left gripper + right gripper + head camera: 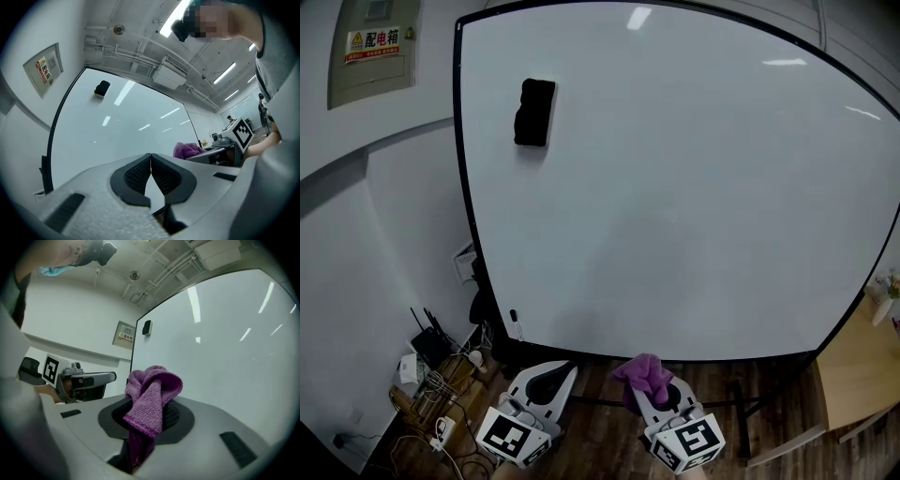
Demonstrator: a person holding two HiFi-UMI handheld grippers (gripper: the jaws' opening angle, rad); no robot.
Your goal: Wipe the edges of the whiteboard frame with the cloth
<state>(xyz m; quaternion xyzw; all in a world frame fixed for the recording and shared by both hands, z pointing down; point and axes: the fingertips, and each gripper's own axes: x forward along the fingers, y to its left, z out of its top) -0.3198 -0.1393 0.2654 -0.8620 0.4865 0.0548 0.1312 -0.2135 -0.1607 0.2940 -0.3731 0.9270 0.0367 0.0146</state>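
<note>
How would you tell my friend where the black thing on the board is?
Find the big whiteboard with the thin black frame. Look near its upper left corner: the eraser is a small black block stuck there, the only dark block on the white surface.

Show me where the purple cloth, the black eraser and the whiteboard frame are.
purple cloth [152, 394], right gripper view, on its folded top
black eraser [534, 112], head view, on its middle
whiteboard frame [469, 202], head view, on its left edge
</note>
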